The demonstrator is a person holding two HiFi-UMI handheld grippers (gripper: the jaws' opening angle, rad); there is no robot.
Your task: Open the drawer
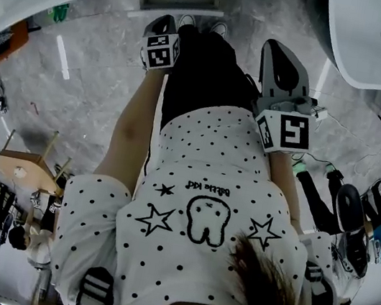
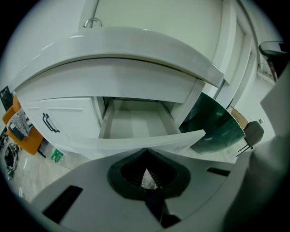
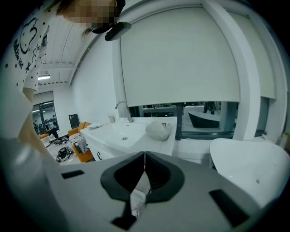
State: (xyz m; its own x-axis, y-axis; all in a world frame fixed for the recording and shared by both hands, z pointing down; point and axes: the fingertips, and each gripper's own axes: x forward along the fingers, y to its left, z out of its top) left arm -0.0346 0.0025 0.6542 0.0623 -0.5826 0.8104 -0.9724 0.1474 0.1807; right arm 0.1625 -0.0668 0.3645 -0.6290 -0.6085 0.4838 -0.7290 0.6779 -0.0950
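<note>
Though open — drawer (image 2: 136, 124) under countertop (image 2: 136, 50), dark tub (image 2: 217, 124) beside.

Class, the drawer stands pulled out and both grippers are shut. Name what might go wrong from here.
The drawer juts out from the cabinet: the person's legs may bump it. The left gripper, shut and empty, hangs near the drawer's front; dropping, it may strike it.
</note>
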